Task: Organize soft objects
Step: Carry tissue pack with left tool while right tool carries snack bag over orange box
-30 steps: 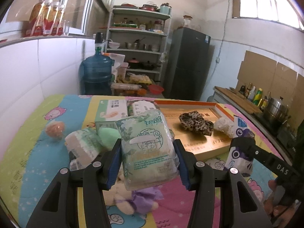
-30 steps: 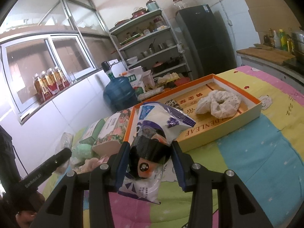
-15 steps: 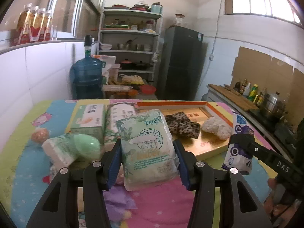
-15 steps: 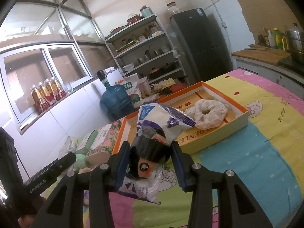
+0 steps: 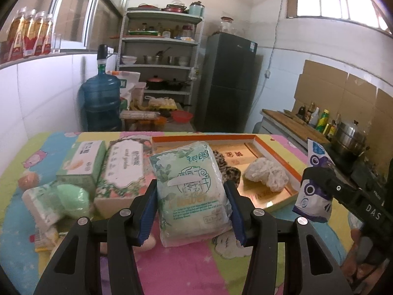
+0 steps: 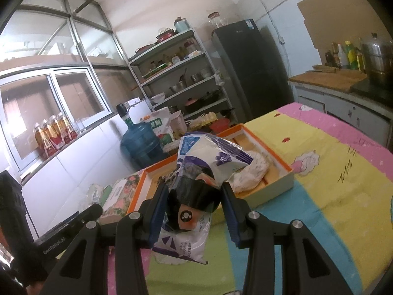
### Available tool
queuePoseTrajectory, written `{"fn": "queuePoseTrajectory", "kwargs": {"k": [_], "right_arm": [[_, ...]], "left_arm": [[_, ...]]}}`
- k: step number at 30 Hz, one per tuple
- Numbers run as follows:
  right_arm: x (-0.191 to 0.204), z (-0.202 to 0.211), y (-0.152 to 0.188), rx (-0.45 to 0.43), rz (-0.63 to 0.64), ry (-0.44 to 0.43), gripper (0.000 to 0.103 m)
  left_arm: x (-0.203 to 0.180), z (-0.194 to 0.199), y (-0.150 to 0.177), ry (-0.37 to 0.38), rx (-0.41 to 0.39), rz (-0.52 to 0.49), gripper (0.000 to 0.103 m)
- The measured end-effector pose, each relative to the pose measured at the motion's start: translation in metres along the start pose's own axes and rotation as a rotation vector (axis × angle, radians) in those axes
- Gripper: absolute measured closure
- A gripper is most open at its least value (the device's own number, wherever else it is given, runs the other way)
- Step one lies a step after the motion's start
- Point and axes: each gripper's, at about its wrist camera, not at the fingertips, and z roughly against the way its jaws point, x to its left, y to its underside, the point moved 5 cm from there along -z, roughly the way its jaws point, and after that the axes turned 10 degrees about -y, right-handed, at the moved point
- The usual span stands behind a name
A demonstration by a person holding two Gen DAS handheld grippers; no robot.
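Above the cartoon-print tabletop (image 5: 186, 268), the left gripper (image 5: 190, 212) held a green tissue pack (image 5: 190, 191), its blue fingers (image 5: 147, 211) partly apart and pressed against the pack's two sides. The pack stood upright, clear of the cloth, in front of an orange-rimmed tray (image 5: 275, 152). A leopard-print piece (image 5: 227, 169) and a white scrunchie (image 5: 266, 174) lay in the tray. To the left of the tray sat a floral tissue box (image 5: 121, 169) and a green box (image 5: 82, 162), with a green ball (image 5: 72, 200) beside a small wrapped pack (image 5: 36, 204) nearer the edge. At the far right of that view the right gripper (image 6: 195, 207) showed from the side, carrying its bag. Seen from its own camera, its fingers (image 6: 158, 209) stood at a middling width, clamped on a white-and-purple bag (image 6: 208, 157) where a dark printed part bulged between them. The bag hung above the tabletop just before the tray's near corner.
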Motion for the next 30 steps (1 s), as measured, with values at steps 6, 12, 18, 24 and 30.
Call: {"fn": "queuePoseTrajectory", "kwargs": {"k": [6, 12, 18, 24, 30], "right_arm": [[-0.011, -0.009, -0.016, -0.004, 0.01, -0.004, 0.059], [-0.015, -0.031, -0.03, 0.025, 0.034, -0.033, 0.059], [-0.015, -0.06, -0.042, 0.062, 0.073, -0.059, 0.059], [-0.021, -0.087, -0.041, 0.121, 0.079, -0.081, 0.059], [-0.029, -0.108, -0.035, 0.189, 0.067, -0.103, 0.059]], "left_arm": [[-0.014, -0.017, -0.009, -0.007, 0.004, 0.019, 0.049], [-0.026, -0.035, -0.015, -0.02, 0.019, 0.027, 0.049], [-0.028, -0.057, -0.014, -0.023, 0.067, 0.038, 0.049], [-0.03, -0.074, -0.011, -0.044, 0.097, 0.048, 0.049], [-0.031, -0.092, -0.007, -0.074, 0.14, 0.048, 0.049]]}}
